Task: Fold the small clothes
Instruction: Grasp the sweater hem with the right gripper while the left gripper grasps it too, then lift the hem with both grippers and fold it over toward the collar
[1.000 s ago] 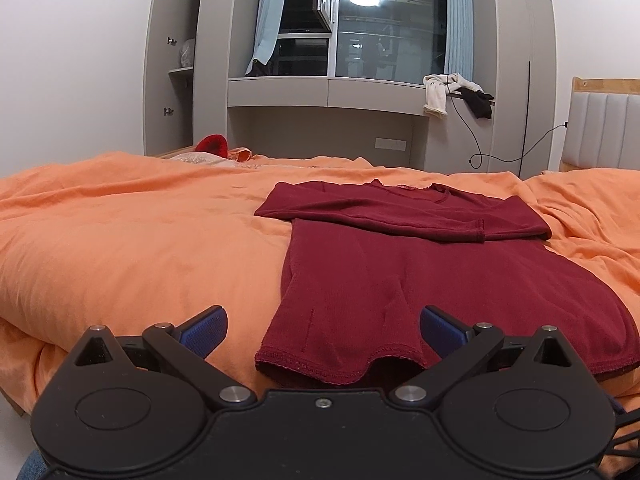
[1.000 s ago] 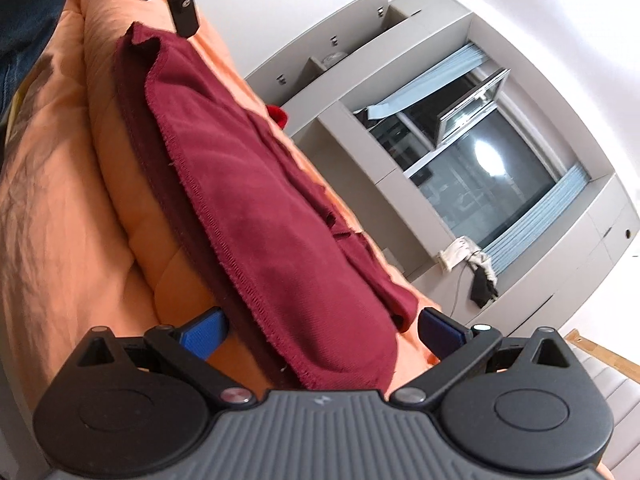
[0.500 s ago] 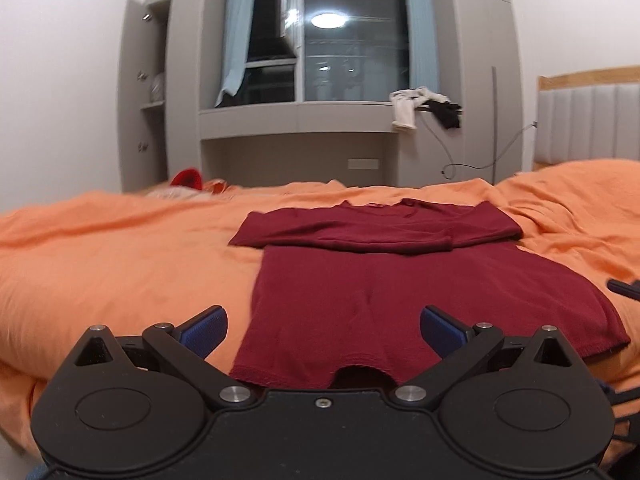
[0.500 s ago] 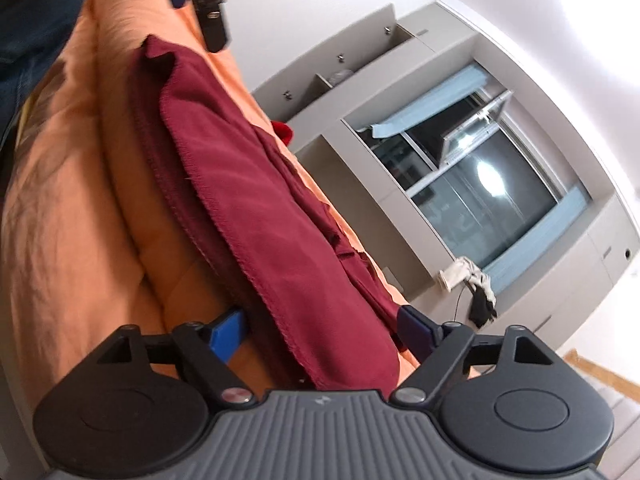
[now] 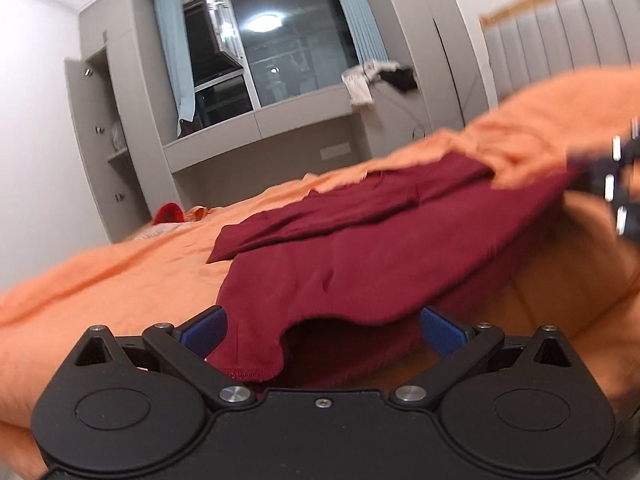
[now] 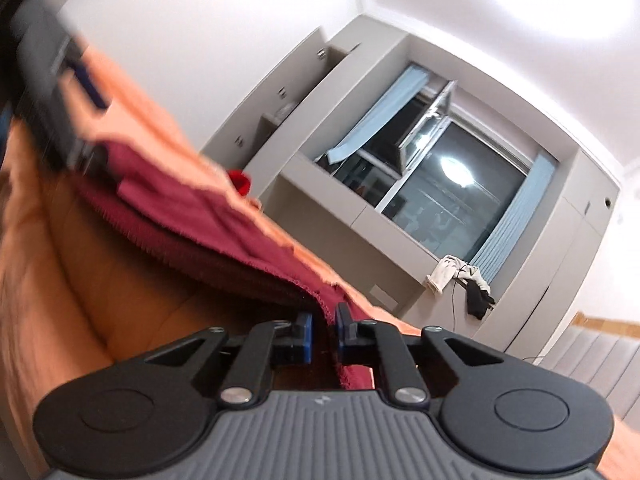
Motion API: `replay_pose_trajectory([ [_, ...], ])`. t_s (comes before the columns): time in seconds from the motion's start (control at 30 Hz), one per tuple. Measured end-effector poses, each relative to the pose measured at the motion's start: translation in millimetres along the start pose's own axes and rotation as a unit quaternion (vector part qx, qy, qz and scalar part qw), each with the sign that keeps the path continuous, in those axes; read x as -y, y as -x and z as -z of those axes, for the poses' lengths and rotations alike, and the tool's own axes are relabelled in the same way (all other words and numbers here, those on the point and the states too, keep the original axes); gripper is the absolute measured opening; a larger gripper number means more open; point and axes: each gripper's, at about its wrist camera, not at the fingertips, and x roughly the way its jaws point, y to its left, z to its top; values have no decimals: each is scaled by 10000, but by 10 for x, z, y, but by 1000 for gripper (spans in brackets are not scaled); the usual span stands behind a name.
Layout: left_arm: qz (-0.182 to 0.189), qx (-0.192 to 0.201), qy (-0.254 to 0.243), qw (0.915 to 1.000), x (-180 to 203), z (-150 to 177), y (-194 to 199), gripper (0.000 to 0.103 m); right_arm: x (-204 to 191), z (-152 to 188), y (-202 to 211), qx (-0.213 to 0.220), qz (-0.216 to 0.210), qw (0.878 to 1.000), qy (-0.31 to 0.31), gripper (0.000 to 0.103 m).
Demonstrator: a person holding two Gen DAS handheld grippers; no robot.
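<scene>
A dark red garment lies on the orange duvet, its sleeves folded across the top. My left gripper is open at the near hem, and the cloth's lower left corner sits between its blue pads without being pinched. My right gripper has its jaws closing on the hem of the garment, with the cloth's edge pressed between the pads and raised off the bed. In the left wrist view the right gripper is a blur at the lifted right corner. The left gripper shows blurred at the upper left of the right wrist view.
The grey padded headboard stands at the right. Beyond the bed is a grey window ledge with clothes hung over it and an open cupboard. A small red item lies at the bed's far side.
My right gripper's jaws went from wide open to nearly shut on the hem, and that corner rose. My left gripper moved in onto the near hem and rolled, which tilted its view.
</scene>
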Motion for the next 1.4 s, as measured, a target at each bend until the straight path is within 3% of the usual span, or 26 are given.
replay_pose_trajectory([
  [0.1,-153,-93,-423,9989,124,-9,-91,102,144,-44,29,132,85,9995,-265,12],
  [0.2,-535,-202,-756,9955,194,-27,-206,101,230,-33,71,144,85,9990,-414,12],
  [0.37,-897,-184,-972,9910,194,-92,-259,87,310,7,114,115,82,9991,-410,12],
  [0.53,-967,-16,-1213,9879,215,-134,-164,43,373,0,110,115,118,9988,-458,12],
  [0.63,-964,-56,-1642,9817,190,-139,-158,34,386,8,129,117,162,9988,-442,12],
  [0.8,-753,-186,-2035,9760,-40,-226,-152,32,355,33,88,-45,171,9991,-393,12],
  [0.93,-870,-204,-2394,9668,-154,-250,-142,8,293,58,70,-198,102,9993,-291,13],
  [1.0,-838,-185,-2457,9655,-185,-236,-119,6,239,75,53,-309,20,9993,-186,17],
  [1.07,-861,-145,-2475,9649,-203,-219,-102,6,179,99,27,-449,-69,9989,-58,29],
  [1.13,-851,-107,-2391,9672,-226,-223,-83,5,132,124,-21,-642,-179,9978,27,51],
  [1.3,-936,146,-1982,9756,-287,-278,8,4,32,203,-86,-1016,-56,9945,249,55],
  [1.37,-946,255,-1773,9793,-322,-303,44,4,33,217,-76,-1047,59,9941,273,49],
  [1.4,-950,309,-1683,9807,-340,-323,58,4,39,220,-60,-1037,99,9942,258,34],
])
